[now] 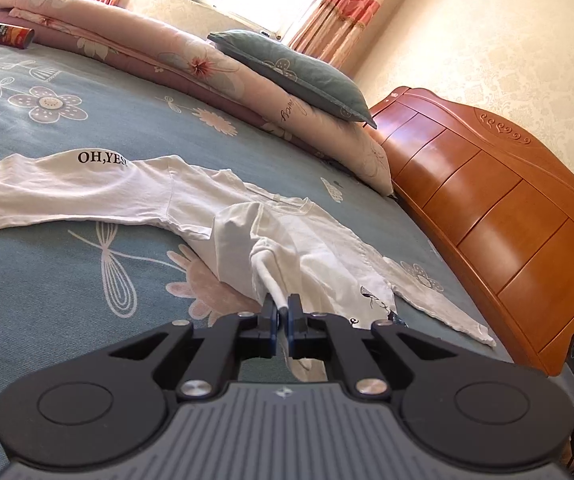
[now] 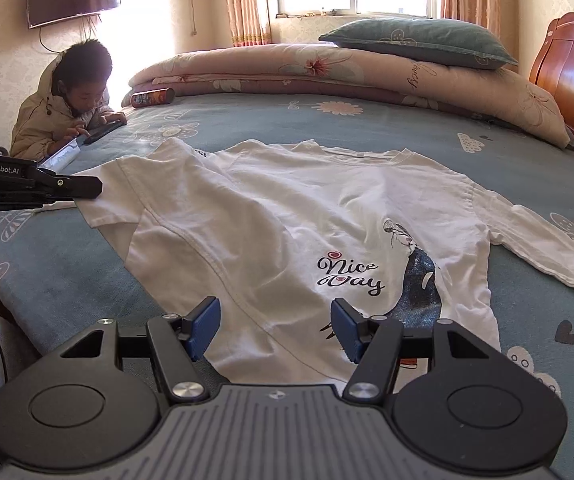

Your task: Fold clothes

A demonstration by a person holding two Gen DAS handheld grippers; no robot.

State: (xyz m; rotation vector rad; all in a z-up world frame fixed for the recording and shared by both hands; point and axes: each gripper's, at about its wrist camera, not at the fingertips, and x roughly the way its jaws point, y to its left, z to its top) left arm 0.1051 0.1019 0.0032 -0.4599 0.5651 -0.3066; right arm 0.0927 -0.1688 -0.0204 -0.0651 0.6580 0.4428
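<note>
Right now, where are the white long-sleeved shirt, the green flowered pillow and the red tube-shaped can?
white long-sleeved shirt [image 2: 271, 216], right wrist view, middle of its chest.
green flowered pillow [image 2: 419, 40], right wrist view, its top face.
red tube-shaped can [image 1: 6, 34], left wrist view, its side label.

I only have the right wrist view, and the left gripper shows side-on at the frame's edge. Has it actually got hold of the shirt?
Observer: Yes. In the left wrist view the left gripper is shut on a rolled edge of the white shirt.
Operator: Is that cloth lying flat there?
Observer: No, it rises off the bedsheet in a taut ridge toward the jaws.
Operator: Any print on the sleeve on that side?
Observer: The sleeve lies stretched out on the bed and reads "OH,YES!" in black.
</note>
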